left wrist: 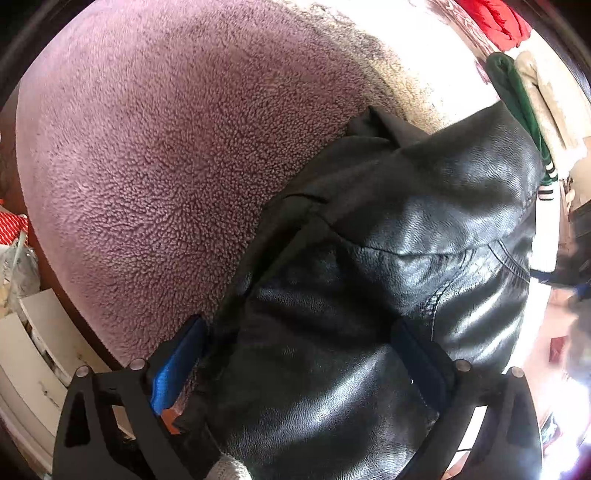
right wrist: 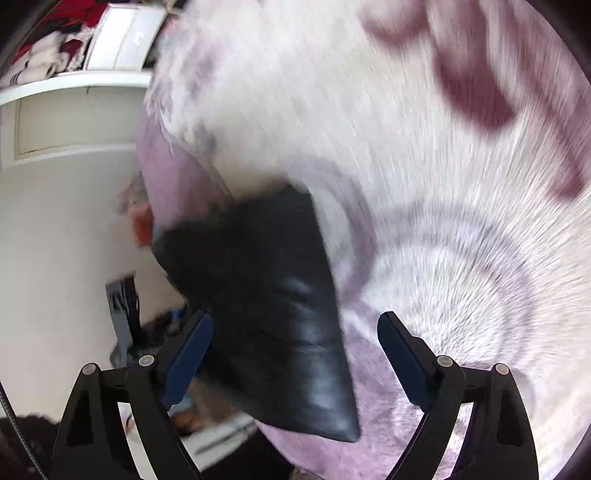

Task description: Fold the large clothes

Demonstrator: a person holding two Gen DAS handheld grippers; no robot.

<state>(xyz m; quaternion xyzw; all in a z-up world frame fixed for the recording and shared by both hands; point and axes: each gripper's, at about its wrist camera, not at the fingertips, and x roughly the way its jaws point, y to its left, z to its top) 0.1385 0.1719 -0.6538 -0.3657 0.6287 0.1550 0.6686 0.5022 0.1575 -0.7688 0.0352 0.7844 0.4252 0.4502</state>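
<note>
Left wrist view: black leather jacket [left wrist: 388,266] fills the frame from 3 to 6 o'clock, lying on a pink fleece blanket [left wrist: 166,147]. Left gripper [left wrist: 295,354] sits low over the jacket, fingers spread wide, blue pad [left wrist: 177,369] at 7 o'clock and the dark one at 5 o'clock. Leather bulges between them; cannot tell whether either pad bites the cloth. Glossy creases and a stitched seam show toward 3 o'clock. At 1 o'clock, past the blanket's sunlit edge, a red garment [left wrist: 495,18] and a green one with striped cuff [left wrist: 517,96]. White furniture [left wrist: 40,339] at 8 o'clock.

Right wrist view: heavy motion blur. Right gripper [right wrist: 295,347] fingers spread apart, nothing pinched. A dark flap of the jacket [right wrist: 273,314] runs from centre to 6 o'clock, lying nearer the left finger [right wrist: 192,347]; contact unclear. Blanket here reads white-pink with darker blotches [right wrist: 461,184], from 12 through 5 o'clock. White cabinet [right wrist: 74,118] at 9 to 10 o'clock, red-and-white clutter at 11.
</note>
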